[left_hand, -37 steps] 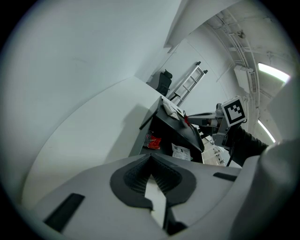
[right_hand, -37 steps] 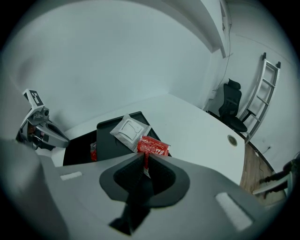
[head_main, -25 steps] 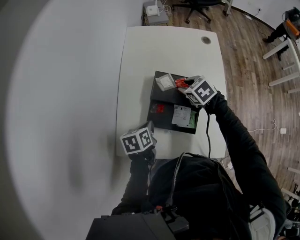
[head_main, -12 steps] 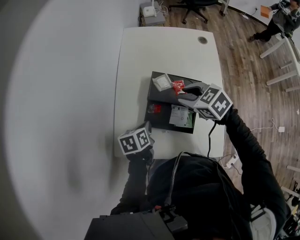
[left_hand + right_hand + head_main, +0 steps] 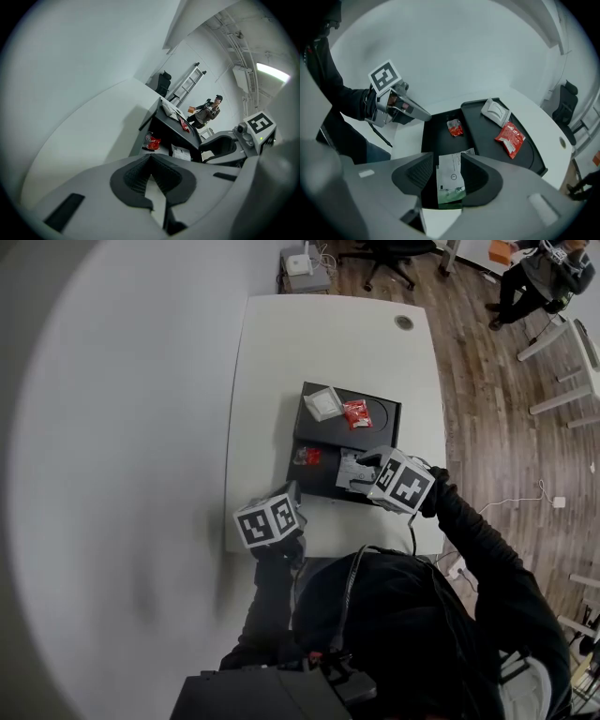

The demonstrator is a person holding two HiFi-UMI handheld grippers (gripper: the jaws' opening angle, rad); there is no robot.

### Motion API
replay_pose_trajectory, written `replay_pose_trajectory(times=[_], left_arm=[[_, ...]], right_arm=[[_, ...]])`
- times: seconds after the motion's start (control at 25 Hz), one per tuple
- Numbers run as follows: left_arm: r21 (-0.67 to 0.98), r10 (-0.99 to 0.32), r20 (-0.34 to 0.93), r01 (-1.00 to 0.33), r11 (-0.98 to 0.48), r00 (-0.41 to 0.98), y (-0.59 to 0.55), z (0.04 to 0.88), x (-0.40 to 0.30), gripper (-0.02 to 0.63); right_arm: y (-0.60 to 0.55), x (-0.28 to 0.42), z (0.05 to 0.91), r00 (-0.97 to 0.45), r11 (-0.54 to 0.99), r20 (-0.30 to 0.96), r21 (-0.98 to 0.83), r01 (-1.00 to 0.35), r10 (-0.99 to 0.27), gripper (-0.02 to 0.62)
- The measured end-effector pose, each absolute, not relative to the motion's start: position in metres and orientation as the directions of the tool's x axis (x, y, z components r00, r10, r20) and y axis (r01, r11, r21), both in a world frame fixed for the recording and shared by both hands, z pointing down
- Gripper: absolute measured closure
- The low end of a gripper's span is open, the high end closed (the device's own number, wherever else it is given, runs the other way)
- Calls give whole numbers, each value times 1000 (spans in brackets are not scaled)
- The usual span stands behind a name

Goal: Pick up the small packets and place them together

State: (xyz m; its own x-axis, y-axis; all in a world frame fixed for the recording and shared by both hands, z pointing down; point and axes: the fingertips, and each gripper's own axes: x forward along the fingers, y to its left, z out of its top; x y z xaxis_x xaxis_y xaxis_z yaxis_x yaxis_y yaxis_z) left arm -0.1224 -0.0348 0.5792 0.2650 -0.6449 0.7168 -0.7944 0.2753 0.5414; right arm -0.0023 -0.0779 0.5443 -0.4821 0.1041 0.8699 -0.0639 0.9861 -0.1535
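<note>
Right claw (image 5: 446, 159) is standing released, jaws parted and straddling the white-and-green packet (image 5: 450, 180). That packet is lying flat on the lower black tray (image 5: 438, 140), close to the tray's near edge. Whether the pads are touching the packet's sides cannot be told. Just beyond the jaws, a small red packet (image 5: 454, 127) is lying on the same tray, apart from the first. Further out, a raised black slab (image 5: 487, 140) is overlapping the tray's far part and carrying two more packets: a larger red packet (image 5: 509, 137) and a white square packet (image 5: 497, 111), lying near each other but not touching. Tray and slab are sitting on the white desk (image 5: 328, 334), toward the person's side of it. Left claw (image 5: 151, 159) is staying out of the work: jaws clenched tip to tip, gripping nothing, hanging over the desk's near edge just off the tray's near-left corner and pointing toward the tray. Beyond the desk, a person (image 5: 530, 273) is standing on the wood floor (image 5: 487, 381), well apart from everything.
</note>
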Motion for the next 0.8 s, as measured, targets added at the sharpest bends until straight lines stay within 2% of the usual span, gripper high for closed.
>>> replay_pose_trajectory(times=[0.2,0.48,0.8], left_arm=[[547,-649,711,-792,269,270,-36,579,-121,606],[552,-646,713,-786,278,272,-28,578,-122,606],[560,-656,700,-787,259,282,-34,576,-121,606]], right_arm=[[-75,6,573,-405,989,909,-135,-66,97,394],[-78,5,599,-327,993,945,-53,-108,14,353],[-82,7,621,-230,993,972,17,-115,-43,353]])
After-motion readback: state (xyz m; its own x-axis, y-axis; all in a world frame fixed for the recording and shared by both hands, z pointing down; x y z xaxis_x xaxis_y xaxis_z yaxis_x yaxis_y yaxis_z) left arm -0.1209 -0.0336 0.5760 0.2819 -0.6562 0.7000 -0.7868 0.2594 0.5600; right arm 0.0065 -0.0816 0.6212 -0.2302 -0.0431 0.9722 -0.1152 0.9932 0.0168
